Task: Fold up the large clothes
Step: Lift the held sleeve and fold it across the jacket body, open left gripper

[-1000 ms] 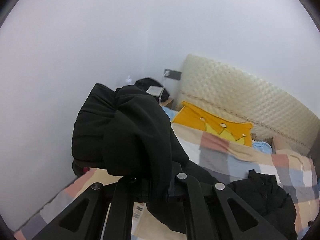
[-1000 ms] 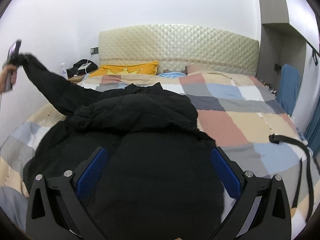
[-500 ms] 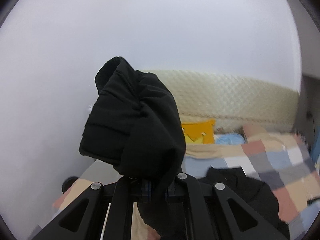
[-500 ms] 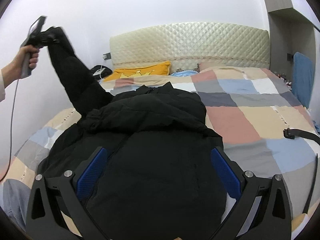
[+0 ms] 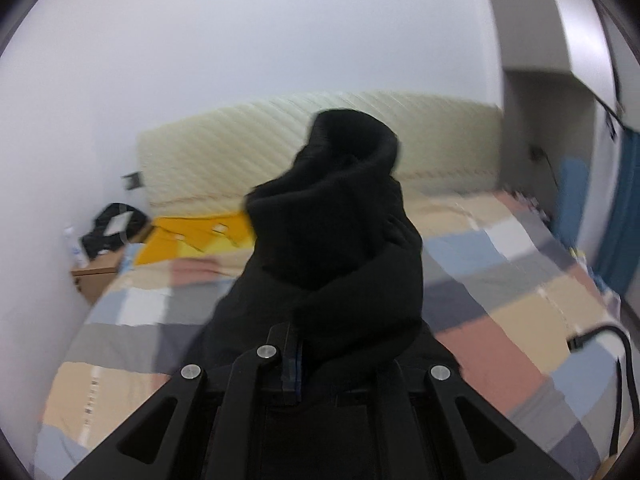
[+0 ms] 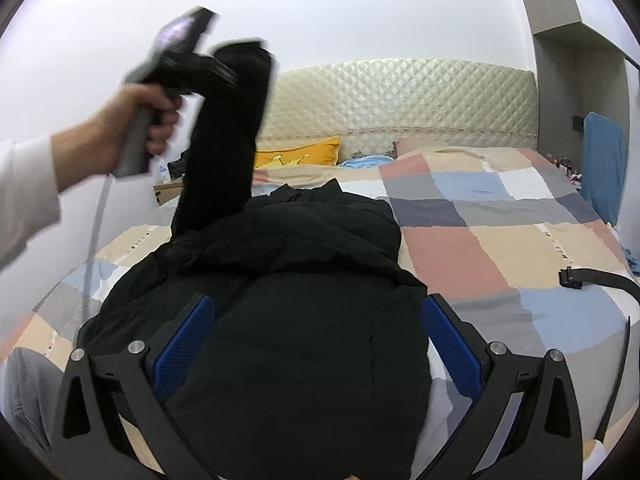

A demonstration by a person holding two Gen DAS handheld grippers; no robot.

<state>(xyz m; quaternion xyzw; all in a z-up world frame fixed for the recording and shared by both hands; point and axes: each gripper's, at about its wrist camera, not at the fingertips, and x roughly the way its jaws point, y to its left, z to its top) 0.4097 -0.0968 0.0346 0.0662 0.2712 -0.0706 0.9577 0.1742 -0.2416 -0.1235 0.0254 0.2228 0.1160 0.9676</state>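
- Jacket, black and padded, lies spread across the checked bedspread of a bed, collar end toward the quilted headboard.
- One sleeve is lifted off the bed and stands up at the left of the right wrist view, its cuff uppermost.
- Left gripper, held in a person's left hand, is clamped tight on that sleeve just below the cuff; the left wrist view shows the dark cloth bunched between its closed fingers.
- Right gripper hovers over the jacket's lower body with its blue pads spread wide, holding nothing; whether it touches the cloth I cannot tell.
- Handling, as a judgement: the jacket looks soft, bulky and fairly light, with a smooth shell that may slip and padding that springs back, so folds may not lie flat without pressing.
- Best holds seem to be cuffs, hem and collar, where fabric is firmer.
- A black strap lies on the bed at the right, well apart from the jacket.
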